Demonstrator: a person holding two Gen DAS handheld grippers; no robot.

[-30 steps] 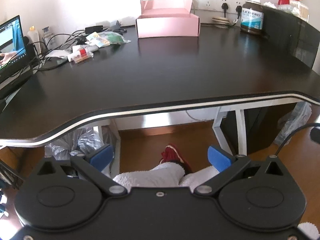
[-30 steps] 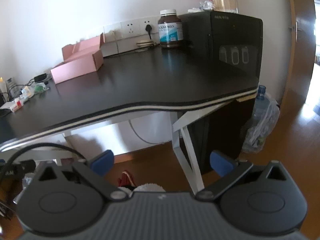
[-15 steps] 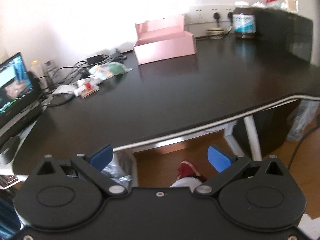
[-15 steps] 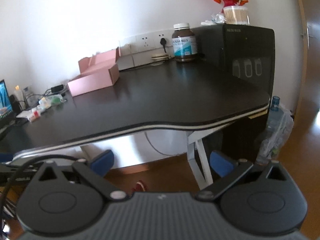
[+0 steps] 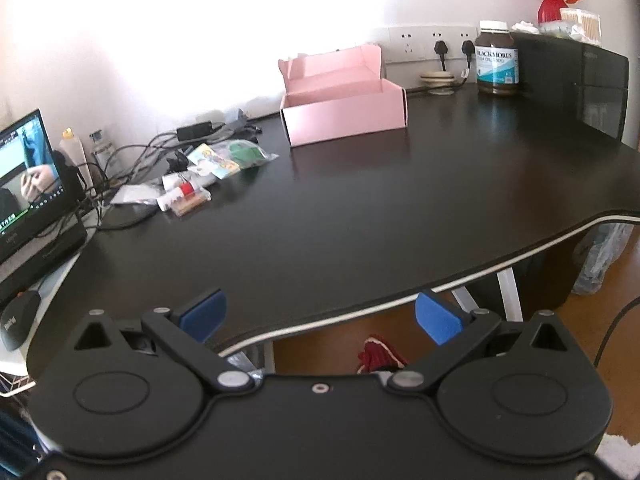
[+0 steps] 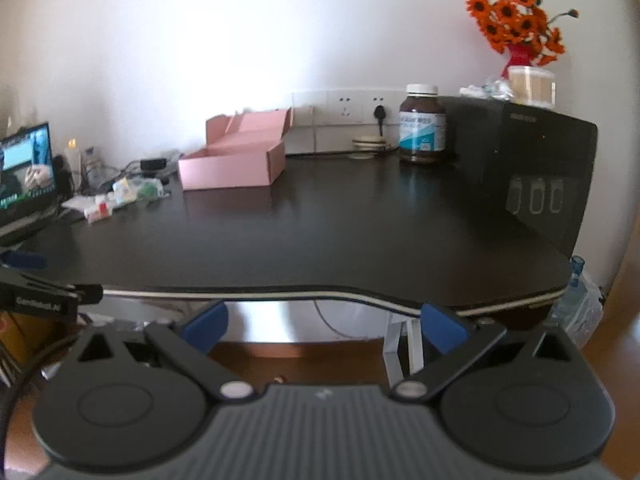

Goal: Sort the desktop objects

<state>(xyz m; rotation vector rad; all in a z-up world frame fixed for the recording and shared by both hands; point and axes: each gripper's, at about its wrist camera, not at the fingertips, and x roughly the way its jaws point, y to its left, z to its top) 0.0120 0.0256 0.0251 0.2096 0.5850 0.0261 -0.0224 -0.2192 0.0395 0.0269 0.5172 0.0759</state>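
Through my left wrist feed, daylight blew the wall point(image 5: 200, 40) out to pure white, and glare washed over the back of the dark desk point(image 5: 360, 200), whose glossy top mirrored the pink box point(image 5: 344, 116) and the brown bottle point(image 5: 496, 60). That feed looked fairly sharp. My right wrist feed was softer, smeared throughout, with a milder bright patch on its wall point(image 6: 280, 60). Both pictures bowed strongly at the edges, corners falling into black vignette.
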